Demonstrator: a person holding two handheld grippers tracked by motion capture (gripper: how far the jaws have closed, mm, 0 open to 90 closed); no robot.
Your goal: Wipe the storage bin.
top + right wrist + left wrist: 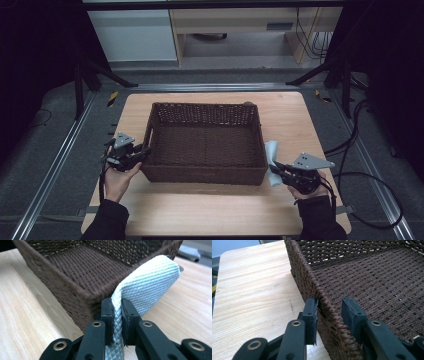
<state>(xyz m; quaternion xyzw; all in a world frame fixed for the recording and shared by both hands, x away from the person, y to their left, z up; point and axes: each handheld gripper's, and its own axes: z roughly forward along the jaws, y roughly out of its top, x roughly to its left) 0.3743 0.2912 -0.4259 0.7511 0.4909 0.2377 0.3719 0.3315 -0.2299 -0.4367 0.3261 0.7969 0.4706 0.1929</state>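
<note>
At table's near edge: right gripper (117, 315), jaws clamped on pale quilted cloth (150, 282) just beside wicker basket (207, 175); left gripper (329, 312), jaws apart, straddling the basket's left wall; wooden table (290, 115) beneath.

This looks like a lab or recording studio set up for filmed handling work. A pale wooden bench (215, 205) stands alone on grey carpet, framed by aluminium rails (55, 165) and black tripod legs (100, 72). Black curtains close off both sides, loose cables (370, 185) trail across the floor, and office furniture (240, 22) stands beyond.
</note>
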